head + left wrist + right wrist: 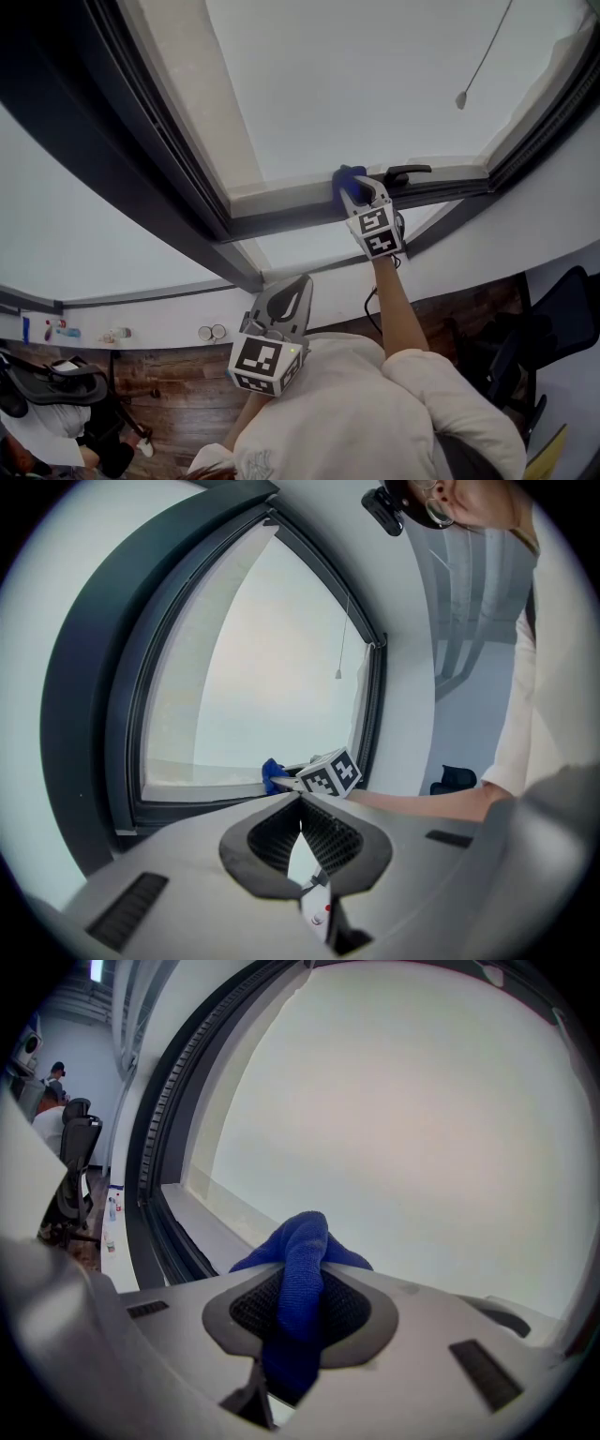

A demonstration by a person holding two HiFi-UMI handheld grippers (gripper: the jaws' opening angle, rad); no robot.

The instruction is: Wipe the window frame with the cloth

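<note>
Since you've got the blue cloth [345,176] up against the bottom rail of the window frame [281,217], just left of the handle [408,172], you're mid-wipe by the look of it. Next move, I'd guess, is dragging it along that rail toward the corner while keeping pressure on. Your right gripper [356,190] is clamped tight on the cloth, with a wad poking out past the tips. Your left gripper [298,291] hangs low near your chest, jaws together, nothing in them.
</note>
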